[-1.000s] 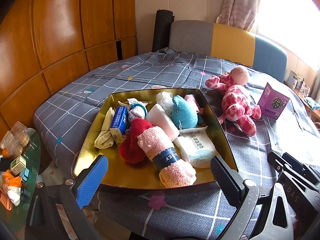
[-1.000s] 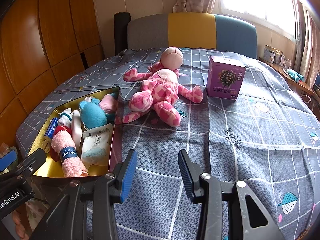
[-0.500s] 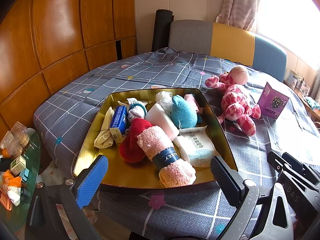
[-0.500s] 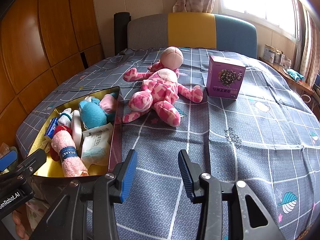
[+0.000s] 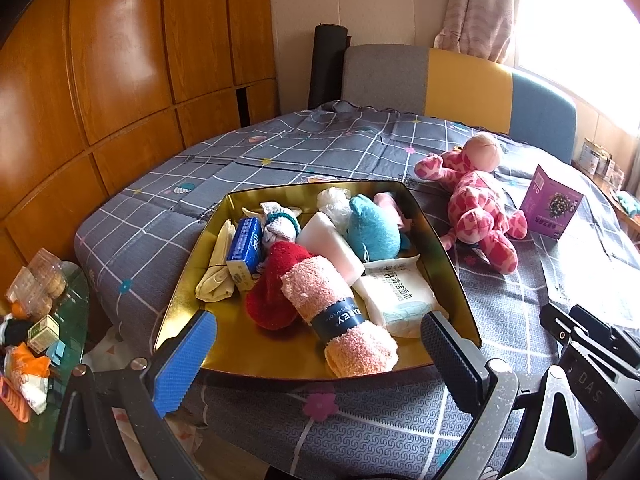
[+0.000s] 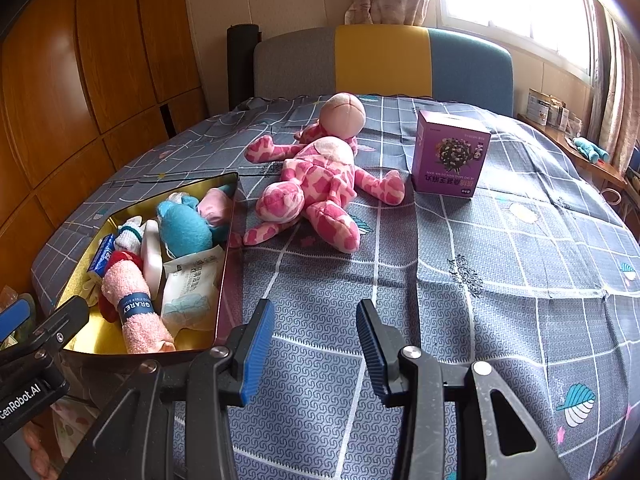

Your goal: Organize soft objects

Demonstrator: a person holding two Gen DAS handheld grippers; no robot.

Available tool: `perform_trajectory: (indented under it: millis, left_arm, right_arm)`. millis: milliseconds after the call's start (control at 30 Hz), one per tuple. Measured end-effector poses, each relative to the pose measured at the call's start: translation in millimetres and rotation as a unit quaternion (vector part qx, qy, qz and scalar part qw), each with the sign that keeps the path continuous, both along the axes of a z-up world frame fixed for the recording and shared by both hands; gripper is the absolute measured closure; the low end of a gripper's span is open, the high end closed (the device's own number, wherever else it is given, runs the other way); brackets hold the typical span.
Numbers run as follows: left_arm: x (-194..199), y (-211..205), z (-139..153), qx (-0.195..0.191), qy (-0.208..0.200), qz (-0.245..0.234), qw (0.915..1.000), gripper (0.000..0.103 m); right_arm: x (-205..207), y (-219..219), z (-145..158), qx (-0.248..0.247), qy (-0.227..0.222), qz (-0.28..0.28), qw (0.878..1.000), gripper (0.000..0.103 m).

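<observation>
Bed with a grey checked cover (image 6: 460,280) was the work surface, wood panelling on the left, window far right. Gold tray (image 5: 452,256) sat near the left edge of the bed, already packed: pink rolled towel (image 5: 340,312), red sock (image 5: 276,284), blue plush (image 5: 372,232), wipes pack (image 5: 396,296), tissue pack (image 5: 244,252). Pink spotted plush (image 6: 316,188) lay on the cover just right of the tray, not in it; purple box (image 6: 448,156) stood further right.

Left gripper (image 5: 316,352) was spread wide, empty, hovering at the tray's near rim. Right gripper (image 6: 316,344) was partly spread, empty, over bare cover, well short of the plush.

Risks, as I judge them:
- plush is bulky and floppy; a limb pinch would let it dangle and snag the tray wall
- tray is crowded, so the plush could sit proud or push the towel out
- tray sits near the bed edge; a shove could tip it off

Versus 1 s ago: nothing moved, both grippers held the same pose and opening.
</observation>
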State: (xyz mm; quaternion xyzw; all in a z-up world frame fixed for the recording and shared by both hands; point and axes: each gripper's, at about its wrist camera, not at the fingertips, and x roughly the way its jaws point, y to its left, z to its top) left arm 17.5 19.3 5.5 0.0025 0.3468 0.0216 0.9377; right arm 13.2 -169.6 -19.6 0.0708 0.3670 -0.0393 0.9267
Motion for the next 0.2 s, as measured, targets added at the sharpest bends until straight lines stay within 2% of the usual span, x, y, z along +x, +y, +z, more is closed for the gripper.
perform_trajectory:
  millis: [200]
  left_arm:
    - [1.7, 1.7, -1.9, -0.017, 0.008, -0.002, 0.9998, 0.0]
  right_arm:
    - [-0.1, -1.2, 0.0, 0.002, -0.001, -0.003, 1.0, 0.06]
